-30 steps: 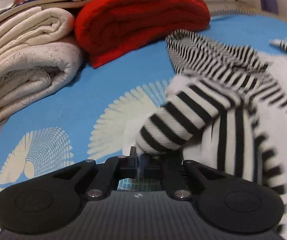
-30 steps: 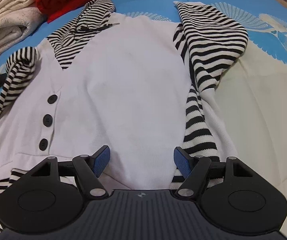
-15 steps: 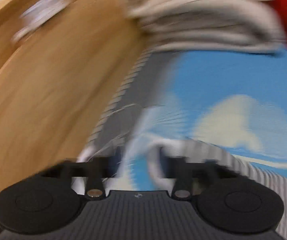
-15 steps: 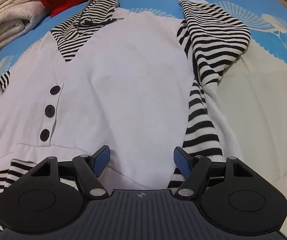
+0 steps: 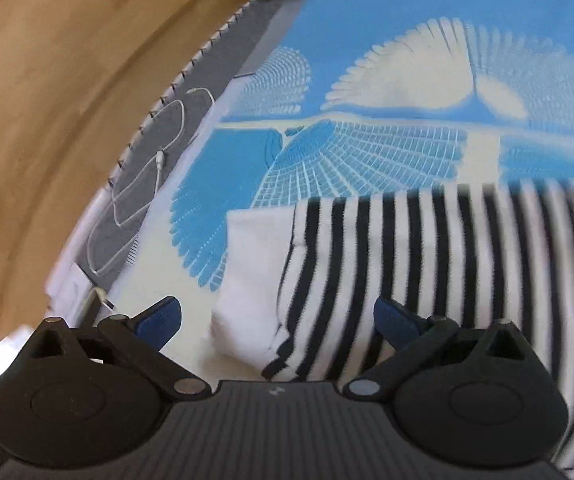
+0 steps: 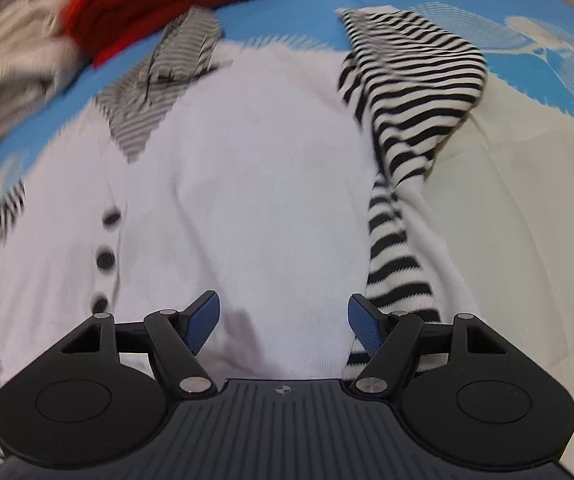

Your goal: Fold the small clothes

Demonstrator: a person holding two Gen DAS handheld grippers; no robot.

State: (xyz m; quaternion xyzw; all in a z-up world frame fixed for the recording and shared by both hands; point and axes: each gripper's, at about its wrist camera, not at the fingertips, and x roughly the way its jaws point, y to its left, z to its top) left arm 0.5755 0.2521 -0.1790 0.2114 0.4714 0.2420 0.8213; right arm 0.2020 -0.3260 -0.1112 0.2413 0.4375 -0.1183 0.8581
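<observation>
The left gripper (image 5: 277, 318) tilts downward with its blue-padded fingers (image 5: 159, 320) spread wide; its jaws have just been opening, and nothing is clamped between them. The right gripper (image 6: 283, 322) also tilts downward, its fingers (image 6: 203, 320) parted partway and gripping nothing

My small top (image 6: 255, 184) is white in the body, with black-and-white striped sleeves (image 6: 411, 80) and three black buttons (image 6: 106, 259). The bed sheet (image 5: 387, 28) under it is bright blue, printed with cream fan and feather shapes. A red knit (image 6: 175, 4) lies beside cream folded cloth (image 6: 11, 68). My gripper pads (image 5: 159, 320) are dark blue on black arms. The floor (image 5: 47, 100) is tan wood.
</observation>
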